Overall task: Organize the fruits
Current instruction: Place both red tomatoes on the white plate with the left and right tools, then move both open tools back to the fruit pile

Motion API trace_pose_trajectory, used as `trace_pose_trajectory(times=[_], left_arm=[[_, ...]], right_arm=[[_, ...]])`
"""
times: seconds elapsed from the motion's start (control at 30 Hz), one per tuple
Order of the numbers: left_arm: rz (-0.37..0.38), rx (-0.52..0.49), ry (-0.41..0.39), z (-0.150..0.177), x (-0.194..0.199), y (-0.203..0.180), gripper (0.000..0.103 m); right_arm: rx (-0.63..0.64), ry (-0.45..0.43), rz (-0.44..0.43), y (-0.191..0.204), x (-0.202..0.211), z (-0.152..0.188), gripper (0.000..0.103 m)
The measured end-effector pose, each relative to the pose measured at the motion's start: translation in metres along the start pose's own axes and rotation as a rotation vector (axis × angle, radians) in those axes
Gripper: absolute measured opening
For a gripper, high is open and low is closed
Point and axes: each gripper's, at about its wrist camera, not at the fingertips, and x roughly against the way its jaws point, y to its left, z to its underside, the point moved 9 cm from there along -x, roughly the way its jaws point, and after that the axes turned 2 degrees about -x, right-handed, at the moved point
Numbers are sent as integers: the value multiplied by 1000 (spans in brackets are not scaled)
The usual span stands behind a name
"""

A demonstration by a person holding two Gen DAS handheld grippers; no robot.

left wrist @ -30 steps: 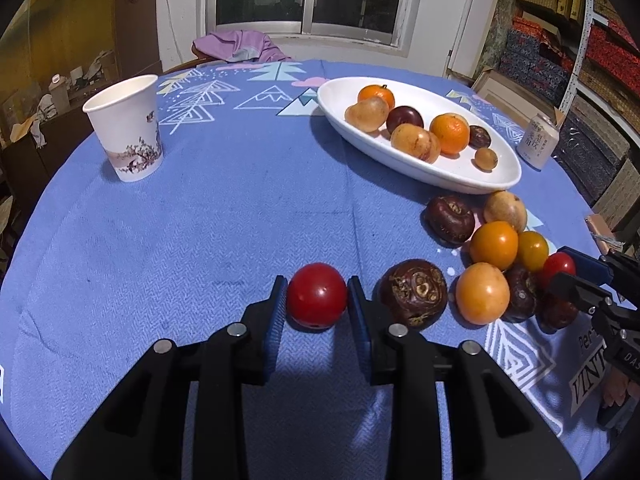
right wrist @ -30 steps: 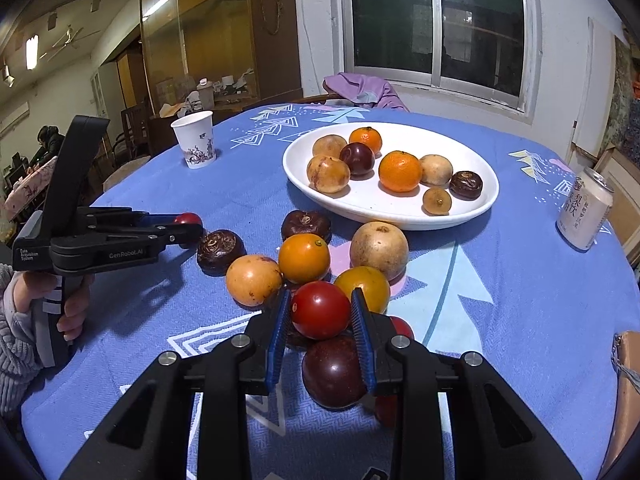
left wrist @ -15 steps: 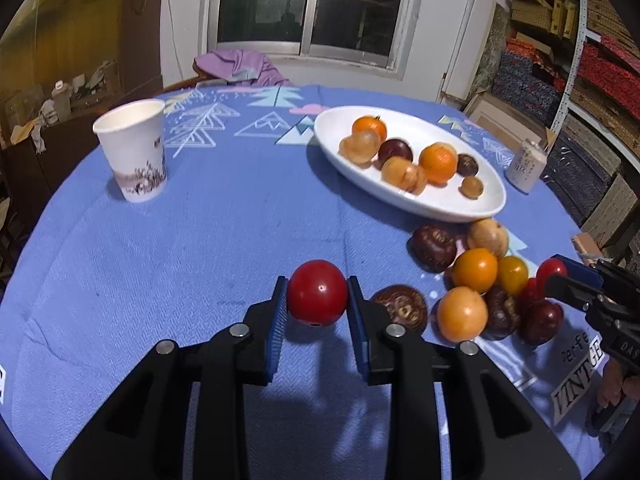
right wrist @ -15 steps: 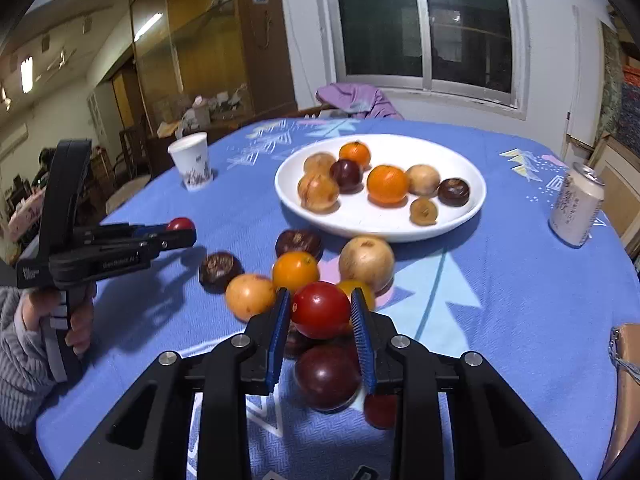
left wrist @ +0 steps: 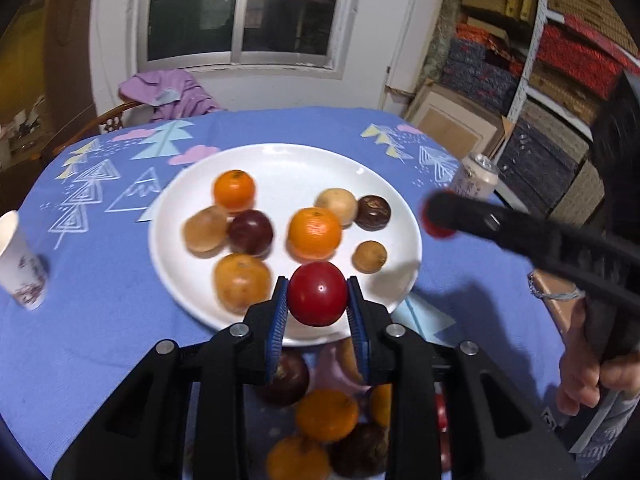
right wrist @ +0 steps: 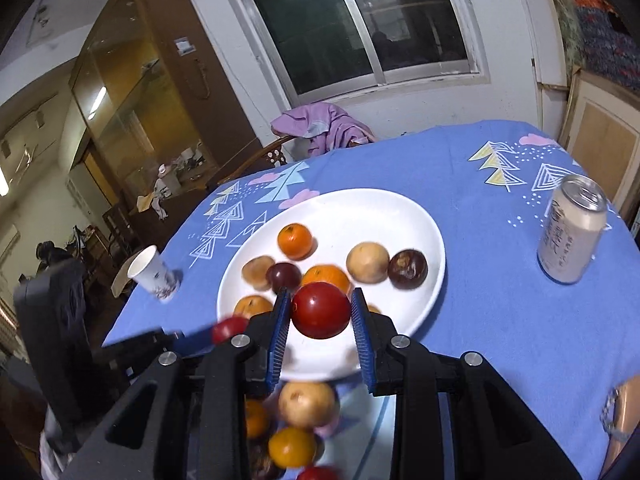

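Both arms have swung up off the tablecloth and over the white plate [left wrist: 404, 216] in the last second! The left gripper [left wrist: 318, 300] pinches a red tomato [left wrist: 318, 294] above the plate's near rim, lifted clear of the loose fruit pile [left wrist: 324, 416] below. The right gripper [right wrist: 320, 314] clamps its own red tomato [right wrist: 320, 310] above the same dish. Judging by this, both drops are imminent, crowding between the oranges [left wrist: 314, 232] already there.

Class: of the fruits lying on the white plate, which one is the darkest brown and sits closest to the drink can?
The dark brown wrinkled fruit at the plate's can-side edge, touching the pale tan fruit. The others are orange, tan or purple and lie farther from the drink can.
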Motion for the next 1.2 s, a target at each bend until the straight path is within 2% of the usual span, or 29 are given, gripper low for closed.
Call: trace_pose_trajectory(times=[0.13,0.33,0.37,0.43,0.47,0.5,0.63,0.67,0.8,0.83,0.9,1.0,1.07,1.13,1.2], left_arm=[[6,1,45,1,-31,-5,28],[6,0,97,8,-60,0,29],[1,-2,99,9,-63,2,29],[6,5,92,8,-60,5,34],[27,20,85,7,-57,6,41],[27,26,80,7,-55,7,43],[25,49,51,3,-36,15,44],[24,56,44,2,-31,18,46],[-17,70,-20,1,6,34,66],[-27,73,-37,5,17,39,69],[-60,84,-58,18,38,53,78],[-115,104,-65,46,60,73,84],[-157,113,-62,68,72,85,90],[-181,126,-54,88,79,95,92],[-209,135,-33,103,80,101,94]], right_arm=[[-18,31,7,-9,-30,-10,31],[-44,82,43,-27,-59,2,31],[-58,87,47,-31,-62,2,32],[-90,105,26,-37,-64,5,42],[-111,101,16,-39,-63,4,45],[-122,93,18,-41,-61,4,45],[-109,53,14,-34,-39,-2,46],[-105,44,9,-33,-33,-4,47],[-86,-6,-2,-22,4,0,62],[-80,-21,-6,-20,14,4,63],[-70,-37,-12,-16,32,17,64],[-67,-46,-15,-15,50,43,74],[-55,-38,5,-18,57,62,77],[-58,-19,14,-22,60,77,79],[-86,-15,0,-25,66,85,86]])
